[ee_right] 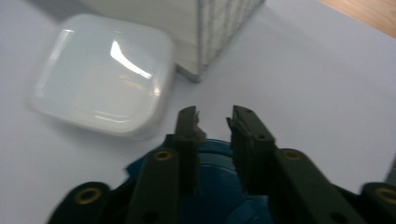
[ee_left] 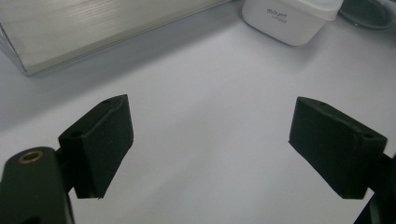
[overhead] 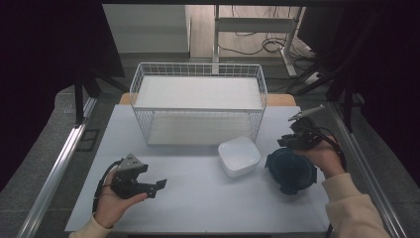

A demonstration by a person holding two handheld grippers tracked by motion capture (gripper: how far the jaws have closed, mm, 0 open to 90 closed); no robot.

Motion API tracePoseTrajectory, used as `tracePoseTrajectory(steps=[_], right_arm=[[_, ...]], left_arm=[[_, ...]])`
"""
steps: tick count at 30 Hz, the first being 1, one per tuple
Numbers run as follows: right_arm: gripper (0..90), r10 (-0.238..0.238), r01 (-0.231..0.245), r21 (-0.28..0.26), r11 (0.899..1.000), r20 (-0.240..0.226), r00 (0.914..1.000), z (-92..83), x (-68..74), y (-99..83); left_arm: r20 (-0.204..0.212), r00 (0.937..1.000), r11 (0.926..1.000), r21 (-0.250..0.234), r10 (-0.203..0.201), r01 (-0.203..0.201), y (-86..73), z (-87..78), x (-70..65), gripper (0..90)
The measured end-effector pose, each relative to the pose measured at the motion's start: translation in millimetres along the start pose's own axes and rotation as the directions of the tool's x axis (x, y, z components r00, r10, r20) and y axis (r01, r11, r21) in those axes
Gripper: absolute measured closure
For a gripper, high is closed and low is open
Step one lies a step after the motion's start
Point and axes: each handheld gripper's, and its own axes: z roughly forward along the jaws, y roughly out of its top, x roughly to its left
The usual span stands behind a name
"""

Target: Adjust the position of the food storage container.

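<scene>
Left gripper (overhead: 159, 186) nearest, low over table (overhead: 198, 208), well left of white box (overhead: 239, 156); jaws wide apart, nothing between. Right gripper (overhead: 292, 140) just right of white box, above far rim of blue container (overhead: 290, 171); jaws narrowed to small gap, pads not pressing anything visible. Blue container touching table, contents not discernible. White box lidded, contents hidden. Wire basket (overhead: 198, 104) behind white box, holds white shelves.

Small grey print on the white container (ee_left: 289, 21) is illegible.
</scene>
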Motion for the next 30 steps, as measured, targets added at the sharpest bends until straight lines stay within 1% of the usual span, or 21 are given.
tracePoseTrajectory(steps=[1, 2, 3, 4, 5, 6, 8, 9, 10, 11, 12, 13, 14, 17, 18, 20, 21, 22, 23, 25, 30], right_arm=[[77.2, 0.0, 0.0, 0.0, 1.0, 0.0, 1.0, 0.0, 0.0, 0.0], [83.5, -0.005, 0.005, 0.025, 1.0, 0.027, 0.9996, 5.9, -7.8, 2.1], [85.8, -0.006, 0.005, 0.035, 0.999, 0.03, 0.9995, 8.0, -10.8, 2.8], [85.8, -0.006, 0.005, 0.035, 0.999, 0.03, 0.9995, 8.0, -10.8, 2.8], [88.9, -0.021, 0.018, 0.063, 0.998, 0.047, 0.9987, 15.0, -18.2, 4.5], [88.9, -0.021, 0.018, 0.063, 0.998, 0.047, 0.9987, 15.0, -18.2, 4.5], [89.2, -0.033, 0.026, 0.099, 0.995, 0.071, 0.9969, 23.0, -24.2, 5.7], [89.3, -0.03, 0.018, 0.144, 0.989, 0.083, 0.9961, 32.9, -30.7, 5.4], [89.3, -0.042, 0.026, 0.168, 0.986, 0.094, 0.9946, 37.8, -34.4, 4.3], [89.3, -0.042, 0.026, 0.168, 0.986, 0.094, 0.9946, 37.8, -34.4, 4.3], [89.4, -0.052, 0.028, 0.213, 0.977, 0.107, 0.993, 46.5, -41.7, 0.8], [89.4, -0.052, 0.028, 0.213, 0.977, 0.107, 0.993, 46.5, -41.7, 0.8], [89.4, -0.061, 0.033, 0.24, 0.97, 0.108, 0.9923, 51.8, -47.9, -3.1], [89.5, -0.067, 0.039, 0.252, 0.967, 0.1, 0.9927, 55.0, -51.8, -6.2], [89.5, -0.077, 0.049, 0.271, 0.961, 0.093, 0.9927, 58.1, -52.4, -8.9], [89.5, -0.094, 0.067, 0.284, 0.957, 0.08, 0.9924, 61.1, -51.9, -11.4], [89.5, -0.094, 0.067, 0.284, 0.957, 0.08, 0.9924, 61.1, -51.9, -11.4], [89.6, -0.104, 0.08, 0.288, 0.954, 0.067, 0.9923, 63.1, -50.6, -13.5], [89.6, -0.104, 0.08, 0.288, 0.954, 0.067, 0.9923, 63.1, -50.6, -13.5], [89.6, -0.102, 0.081, 0.273, 0.959, 0.067, 0.9925, 62.6, -51.3, -15.5], [89.8, -0.105, 0.087, 0.265, 0.96, 0.057, 0.9928, 62.2, -51.7, -17.0]], left_arm=[[0.0, 1.0, 1.0, 0.0, 0.0, 0.0, 0.0, 0.0, 0.0, 13.6], [0.001, 1.0, 1.0, 0.004, -0.001, 0.001, -0.8, 0.7, 0.9, 13.8], [0.001, 1.0, 1.0, 0.004, -0.001, 0.001, -0.8, 0.7, 0.9, 13.8], [0.0, 1.0, 1.0, 0.007, -0.001, 0.001, -1.2, 1.2, 0.9, 13.8], [-0.001, 1.0, 0.9999, 0.013, -0.001, 0.001, -1.6, 1.7, 1.0, 13.9], [-0.001, 1.0, 0.9999, 0.013, -0.001, 0.001, -1.6, 1.7, 1.0, 13.9], [0.0, 1.0, 0.9999, 0.015, 0.001, -0.001, -1.9, 2.3, 0.9, 14.0], [0.002, 1.0, 0.9999, 0.014, 0.004, -0.004, -2.6, 3.0, 0.2, 14.0], [0.002, 1.0, 0.9999, 0.014, 0.004, -0.004, -2.6, 3.0, 0.2, 13.9], [0.002, 1.0, 0.9998, 0.017, 0.006, -0.006, -2.9, 3.0, -0.4, 13.9], [0.001, 1.0, 0.9998, 0.018, 0.009, -0.009, -3.4, 3.3, -1.0, 14.0], [0.003, 1.0, 0.9998, 0.018, 0.009, -0.009, -3.7, 3.5, -1.5, 14.0], [0.003, 0.9999, 0.9998, 0.019, 0.01, -0.01, -3.9, 3.6, -1.7, 14.0], [0.003, 1.0, 0.9998, 0.02, 0.009, -0.009, -3.8, 4.0, -1.1, 14.1], [0.001, 1.0, 0.9997, 0.022, 0.006, -0.006, -4.2, 4.6, -0.4, 14.1], [0.0, 1.0, 0.9997, 0.023, 0.007, -0.007, -4.5, 4.8, -0.4, 14.1], [0.001, 1.0, 0.9996, 0.025, 0.008, -0.008, -4.8, 5.1, -0.5, 14.1], [0.003, 1.0, 0.9995, 0.029, 0.009, -0.009, -5.2, 5.9, -1.2, 14.2], [0.003, 1.0, 0.9995, 0.029, 0.009, -0.009, -5.2, 5.9, -1.2, 14.2], [0.003, 0.9999, 0.9994, 0.031, 0.012, -0.012, -5.1, 6.8, -1.9, 14.2], [0.003, 0.9999, 0.9994, 0.032, 0.016, -0.016, -4.6, 6.9, -3.9, 14.3]])
